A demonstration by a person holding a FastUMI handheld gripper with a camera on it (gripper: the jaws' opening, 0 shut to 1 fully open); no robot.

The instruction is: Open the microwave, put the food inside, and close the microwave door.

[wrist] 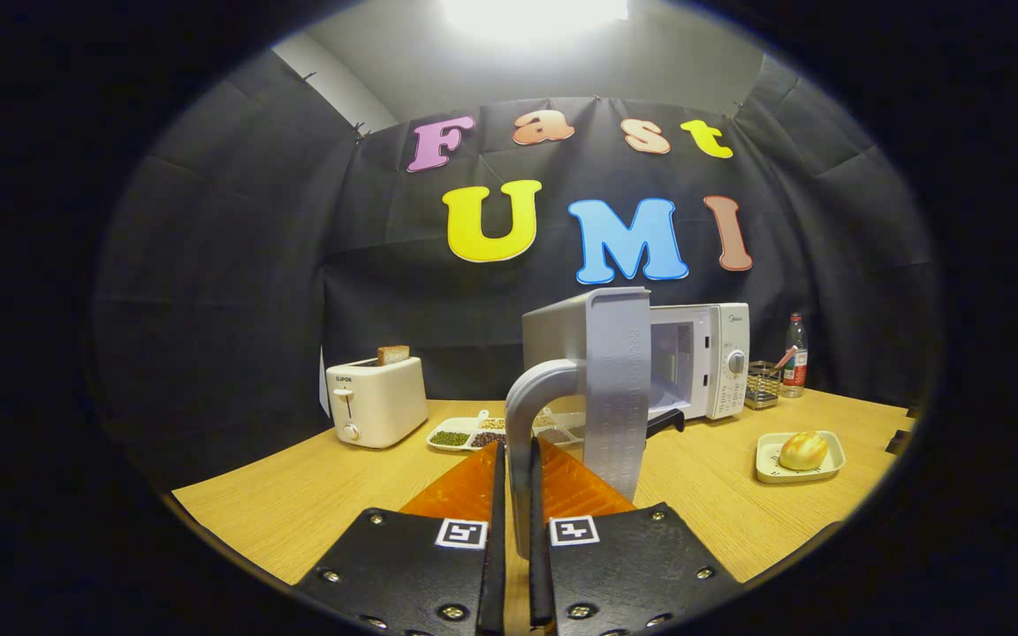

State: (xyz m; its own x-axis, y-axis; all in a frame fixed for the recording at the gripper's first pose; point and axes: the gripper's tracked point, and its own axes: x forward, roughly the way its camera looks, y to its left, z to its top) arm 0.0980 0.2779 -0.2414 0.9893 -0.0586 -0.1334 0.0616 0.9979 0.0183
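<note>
The white microwave (714,358) stands at the back of the wooden table (297,503), its cavity showing. Its door (617,389) is swung wide open towards me, edge-on just ahead of the fingers. The door's grey curved handle (520,397) runs down between my fingers, and my gripper (516,455) is shut on it with both fingers pressing its sides. The food, a round bread roll (802,450), lies on a pale square plate (770,474) on the table, right of the door and in front of the microwave.
A white toaster (376,402) with a slice of bread in it stands to the left. A divided dish of beans (465,435) lies behind the handle. Right of the microwave are a small wire rack (763,385) and a bottle (794,353).
</note>
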